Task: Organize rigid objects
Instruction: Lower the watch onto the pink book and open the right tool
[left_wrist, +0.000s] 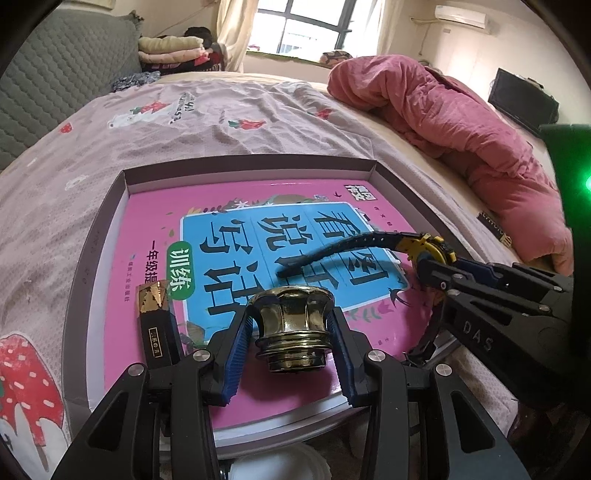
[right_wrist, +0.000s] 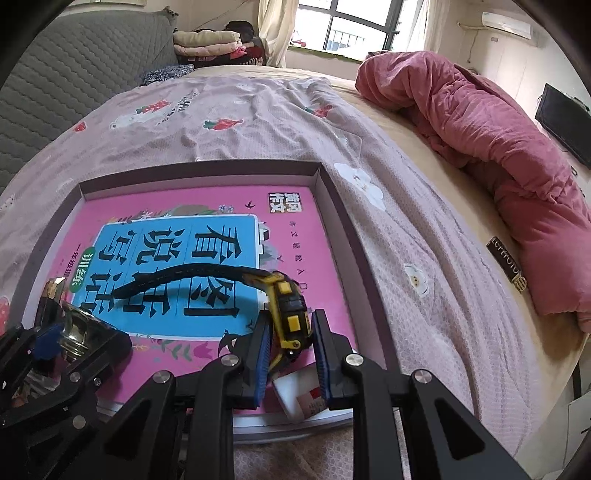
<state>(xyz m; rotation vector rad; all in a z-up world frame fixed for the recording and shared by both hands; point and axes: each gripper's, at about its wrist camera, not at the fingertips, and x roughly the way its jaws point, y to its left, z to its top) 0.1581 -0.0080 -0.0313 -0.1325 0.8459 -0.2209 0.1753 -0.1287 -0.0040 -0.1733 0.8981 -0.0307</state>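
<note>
Your left gripper (left_wrist: 291, 328) clamps the brass knob (left_wrist: 290, 325) over the pink book (left_wrist: 147, 236) near the tray's (left_wrist: 79, 266) front edge; your right gripper (right_wrist: 290, 332) pinches the yellow watch (right_wrist: 290, 314) by the right wall; the book's far half lies open.

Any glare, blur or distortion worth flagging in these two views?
Left wrist: strong fisheye bending of the box, window blown out, glare on the brass knob. Right wrist: same bending, watch sharp, its strap throwing a soft shadow on the book.

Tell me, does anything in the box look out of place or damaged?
Nothing looks damaged or spilled. The brass knob is in the left claw, and the watch is in the right claw, its strap hanging free over the pink book. The black case lies flat.
</note>
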